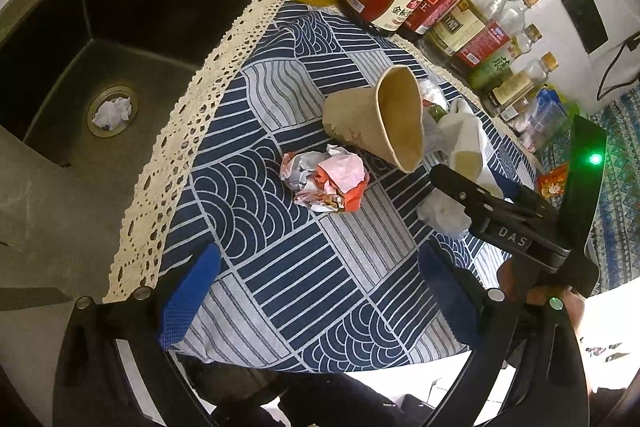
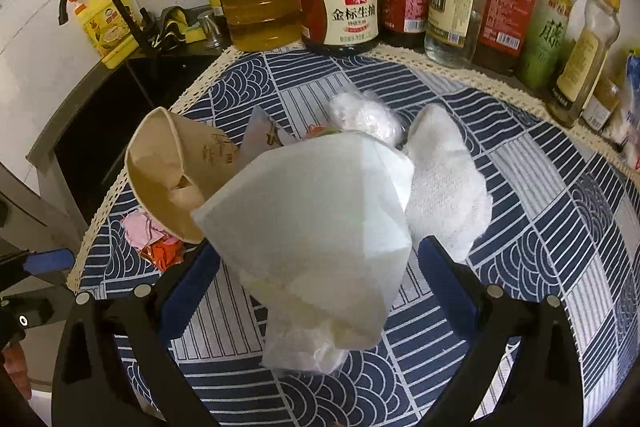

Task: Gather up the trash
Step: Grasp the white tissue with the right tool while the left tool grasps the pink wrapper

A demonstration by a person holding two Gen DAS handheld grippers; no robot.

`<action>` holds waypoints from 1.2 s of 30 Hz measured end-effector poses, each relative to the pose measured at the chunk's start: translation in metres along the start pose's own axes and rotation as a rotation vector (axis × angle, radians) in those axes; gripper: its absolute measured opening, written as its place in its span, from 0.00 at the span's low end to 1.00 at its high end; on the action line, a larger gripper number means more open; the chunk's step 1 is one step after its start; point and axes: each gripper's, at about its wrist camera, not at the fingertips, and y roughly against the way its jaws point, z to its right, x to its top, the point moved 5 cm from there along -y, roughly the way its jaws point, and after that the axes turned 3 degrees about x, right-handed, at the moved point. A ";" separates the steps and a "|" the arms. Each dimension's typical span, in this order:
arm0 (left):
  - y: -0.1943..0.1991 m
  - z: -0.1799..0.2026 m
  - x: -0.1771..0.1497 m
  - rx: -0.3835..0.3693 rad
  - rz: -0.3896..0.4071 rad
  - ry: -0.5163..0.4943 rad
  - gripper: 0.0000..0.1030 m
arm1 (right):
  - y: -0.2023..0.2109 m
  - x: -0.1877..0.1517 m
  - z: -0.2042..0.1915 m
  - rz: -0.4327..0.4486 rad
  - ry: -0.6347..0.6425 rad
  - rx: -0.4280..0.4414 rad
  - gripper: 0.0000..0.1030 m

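The dark soy sauce jug (image 2: 339, 9) has a cream label reading 金标生抽, the green bottle (image 2: 545, 39) shows a large 藤, and the black gripper body (image 1: 516, 231) seen from the left wrist carries the white letters DAS.

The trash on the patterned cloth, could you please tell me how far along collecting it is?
Nothing looks collected yet. In hand: the open right gripper straddles the white paper cone, not gripping. Left: the brown paper cup, crumpled wrapper and tissue; the left gripper is open and empty.
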 end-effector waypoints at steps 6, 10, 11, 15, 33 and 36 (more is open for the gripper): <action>-0.004 0.005 0.003 0.000 -0.008 -0.026 0.93 | 0.002 0.000 0.005 0.013 -0.021 0.010 0.85; -0.008 0.009 0.004 -0.001 -0.016 -0.034 0.93 | 0.011 -0.001 0.007 0.032 -0.038 0.018 0.85; -0.010 0.009 0.005 0.000 -0.017 -0.038 0.93 | 0.014 -0.001 0.008 0.036 -0.044 0.023 0.85; -0.013 0.013 0.007 0.004 -0.017 -0.058 0.93 | 0.030 -0.001 0.011 0.056 -0.051 0.029 0.78; -0.035 0.029 0.015 0.062 -0.036 -0.149 0.93 | 0.041 -0.011 0.038 0.065 -0.175 0.129 0.70; -0.036 0.028 0.016 0.071 -0.038 -0.148 0.93 | 0.032 -0.006 0.044 0.050 -0.215 0.178 0.70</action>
